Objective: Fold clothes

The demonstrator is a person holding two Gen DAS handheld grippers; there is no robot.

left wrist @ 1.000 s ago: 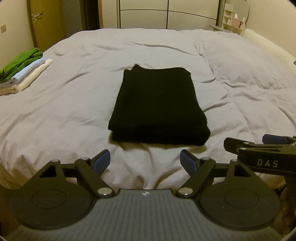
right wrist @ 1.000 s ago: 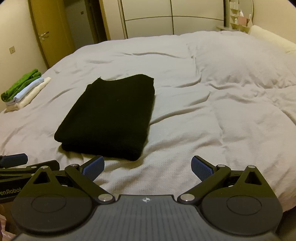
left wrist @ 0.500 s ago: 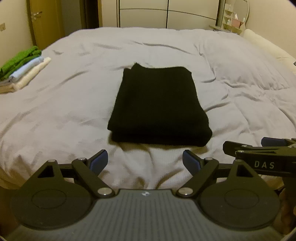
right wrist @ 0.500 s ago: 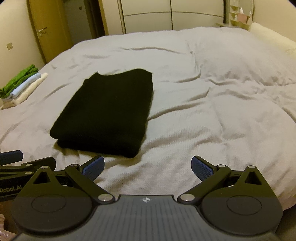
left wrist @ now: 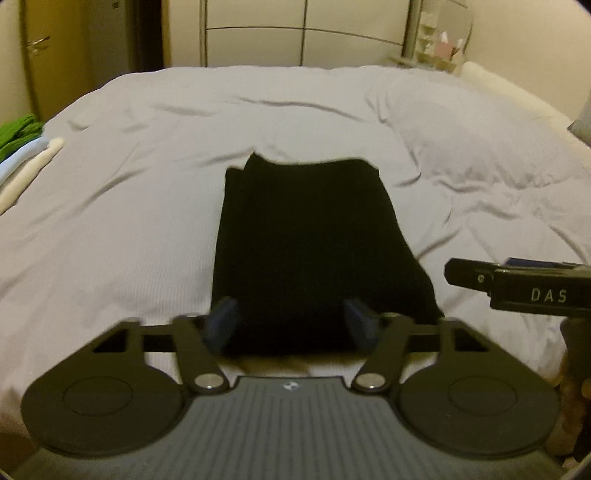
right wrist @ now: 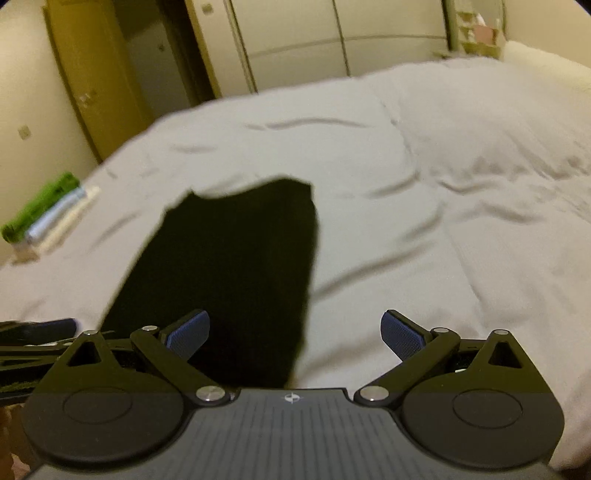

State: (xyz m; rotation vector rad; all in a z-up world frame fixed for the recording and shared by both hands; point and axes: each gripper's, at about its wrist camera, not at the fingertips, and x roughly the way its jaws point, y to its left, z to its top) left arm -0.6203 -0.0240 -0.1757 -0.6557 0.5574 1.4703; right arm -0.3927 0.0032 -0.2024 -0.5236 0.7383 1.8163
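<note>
A black garment point(left wrist: 314, 240), folded into a thick rectangle, lies in the middle of the grey bed cover point(left wrist: 110, 240). My left gripper point(left wrist: 291, 321) is at its near edge. Its jaws are closing, with the left part of that edge between the blue pads. I cannot see the pads pressing the cloth. In the right wrist view the same garment point(right wrist: 229, 266) runs up to my right gripper point(right wrist: 295, 334), which stands wide open over the near right corner. The right gripper point(left wrist: 517, 284) shows side-on just right of the garment in the left wrist view.
A stack of folded clothes point(right wrist: 44, 214), green, pale blue and cream, sits at the bed's left edge. A cream pillow point(left wrist: 509, 88) lies at the far right. Wardrobe doors point(left wrist: 295, 33) and a wooden door point(right wrist: 92, 74) stand behind the bed.
Both grippers have moved forward to the black garment's near edge. The left jaws have narrowed from wide open. The right jaws stay wide.
</note>
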